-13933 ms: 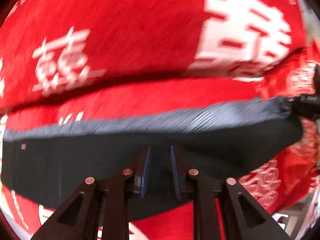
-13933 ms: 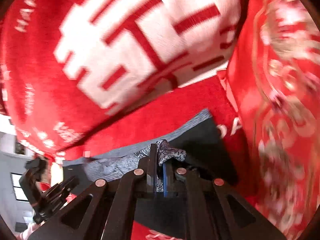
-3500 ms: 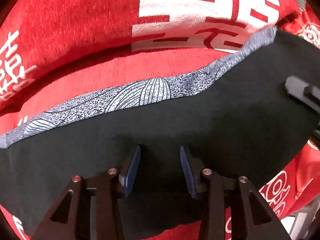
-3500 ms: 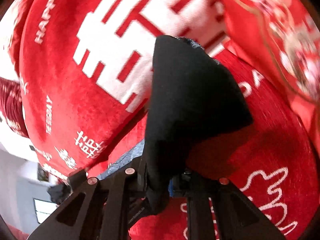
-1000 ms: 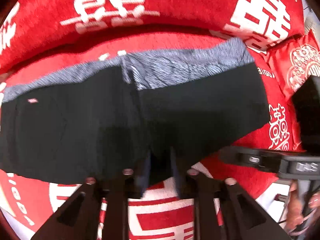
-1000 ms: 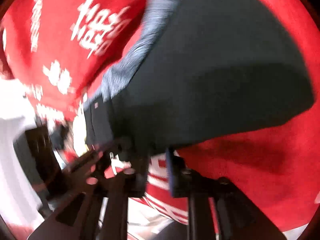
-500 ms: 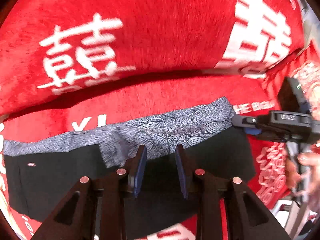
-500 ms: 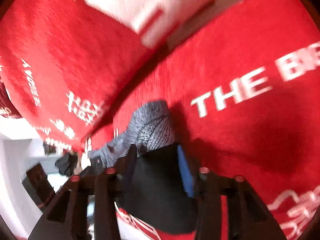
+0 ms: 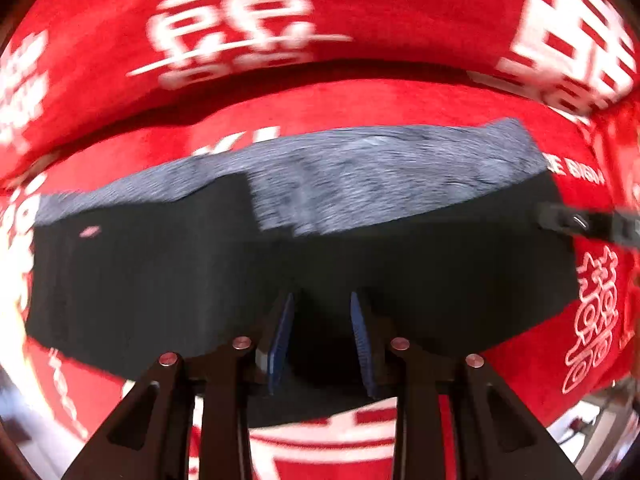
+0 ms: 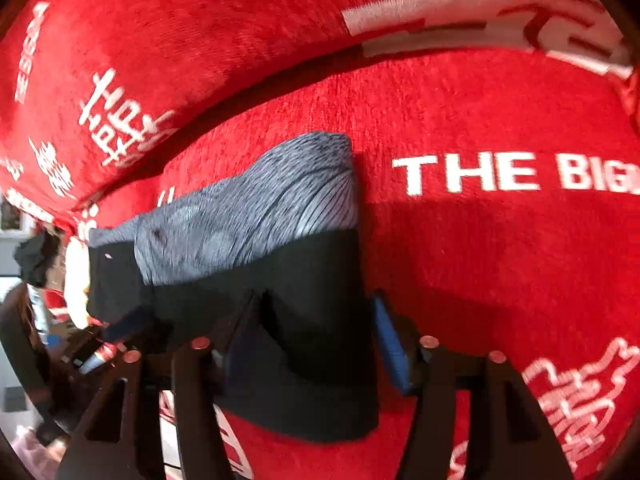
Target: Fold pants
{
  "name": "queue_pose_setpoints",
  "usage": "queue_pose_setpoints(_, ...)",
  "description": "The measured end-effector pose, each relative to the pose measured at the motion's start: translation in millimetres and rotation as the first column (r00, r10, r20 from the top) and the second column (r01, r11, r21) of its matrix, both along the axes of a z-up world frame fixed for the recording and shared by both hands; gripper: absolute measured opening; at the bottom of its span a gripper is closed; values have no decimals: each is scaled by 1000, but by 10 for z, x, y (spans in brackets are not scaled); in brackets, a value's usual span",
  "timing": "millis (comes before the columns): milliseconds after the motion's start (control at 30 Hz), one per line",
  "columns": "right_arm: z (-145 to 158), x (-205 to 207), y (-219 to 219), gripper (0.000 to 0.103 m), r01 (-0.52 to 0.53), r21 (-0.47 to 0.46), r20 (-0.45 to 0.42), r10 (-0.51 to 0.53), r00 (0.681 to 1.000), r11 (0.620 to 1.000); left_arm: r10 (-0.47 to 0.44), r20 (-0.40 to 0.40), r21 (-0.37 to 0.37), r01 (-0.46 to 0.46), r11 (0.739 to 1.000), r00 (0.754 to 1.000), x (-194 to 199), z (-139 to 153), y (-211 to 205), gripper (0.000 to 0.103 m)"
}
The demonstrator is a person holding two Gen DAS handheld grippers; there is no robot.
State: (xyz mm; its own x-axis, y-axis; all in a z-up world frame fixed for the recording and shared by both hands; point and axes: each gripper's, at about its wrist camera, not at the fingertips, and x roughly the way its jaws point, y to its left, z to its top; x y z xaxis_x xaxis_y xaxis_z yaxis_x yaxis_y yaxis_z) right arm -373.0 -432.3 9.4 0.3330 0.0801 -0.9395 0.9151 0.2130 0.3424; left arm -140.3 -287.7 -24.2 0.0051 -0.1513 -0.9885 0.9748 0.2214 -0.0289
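The black pants with a grey patterned band lie folded across a red seat cover. My left gripper points down over the black cloth near its front edge. Its jaws are opening, and the blue pads stand apart with cloth below them, not pinched. In the right wrist view the pants end at a straight right edge. My right gripper straddles that end with its jaws opening. One blue pad stands clear of the cloth on the red cover.
A red back cushion with white characters rises behind the pants. White lettering marks the seat cover to the right of them. The right gripper's tip shows at the pants' right end. Room clutter lies past the seat's left end.
Both grippers' jaws have spread wider and let go of the cloth. The pants' right end has settled flat on the seat. The left view has drawn back over the black cloth.
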Motion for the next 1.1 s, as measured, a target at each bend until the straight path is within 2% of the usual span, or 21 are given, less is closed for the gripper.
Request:
queue_pose_setpoints(33,74,13,71,71,-14,-20,-8,14,1000,1000,31,10,0,-31,1000,999,48,34,43,71)
queue_pose_setpoints(67,143,-13,127,76,-24,-32,-13,24,1000,999,62,22,-4,-62,998,998,100,68,87,82)
queue_pose_setpoints(133,271,18,249,77,-50,-56,-20,49,999,997,106,28,-9,-106,994,994,188,130,174,82)
queue_pose_setpoints(233,416,53,387,80,-88,-94,-35,85,996,992,163,31,20,-164,986,986,232,148,281,82)
queue_pose_setpoints(333,525,122,481,83,-122,-104,-34,119,992,987,199,63,60,-203,977,978,234,136,341,82)
queue_pose_setpoints(400,564,196,534,84,-153,-111,-42,149,988,982,233,51,56,-235,970,971,274,133,424,82)
queue_pose_setpoints(567,630,595,663,84,-254,-149,-62,248,967,956,272,43,71,-275,959,961,465,50,605,82)
queue_pose_setpoints(667,610,948,770,84,-292,-151,-8,294,956,944,265,43,80,-268,960,963,635,-5,700,82)
queue_pose_setpoints(733,568,1227,913,83,-361,-178,-24,363,932,916,256,37,91,-258,962,966,792,-52,784,82)
queue_pose_setpoints(800,500,1490,1109,78,-452,-209,-83,445,892,867,250,35,104,-252,962,968,958,-71,890,82)
queue_pose_setpoints(900,341,1797,1362,76,-569,-236,-191,536,822,788,237,28,102,-238,966,971,1134,-76,982,82)
queue_pose_setpoints(933,263,1883,1402,72,-596,-240,-241,547,801,767,236,30,106,-237,966,971,1192,-87,1010,82)
queue_pose_setpoints(967,210,1926,1404,42,-602,-233,-261,547,795,764,238,27,111,-239,965,971,1230,-92,1023,82)
queue_pose_setpoints(1000,148,1953,1367,16,-583,-192,-212,547,810,789,247,17,115,-248,962,969,1311,-103,1057,82)
queue_pose_setpoints(1033,127,1960,1331,16,-553,-163,-191,524,830,817,256,11,113,-255,960,967,1363,-103,1084,82)
queue_pose_setpoints(1067,133,1966,1324,16,-540,-155,-189,512,838,827,263,8,108,-262,959,965,1420,-102,1116,82)
queue_pose_setpoints(1100,142,1981,1351,16,-550,-151,-194,521,831,821,268,8,106,-267,958,963,1461,-103,1136,82)
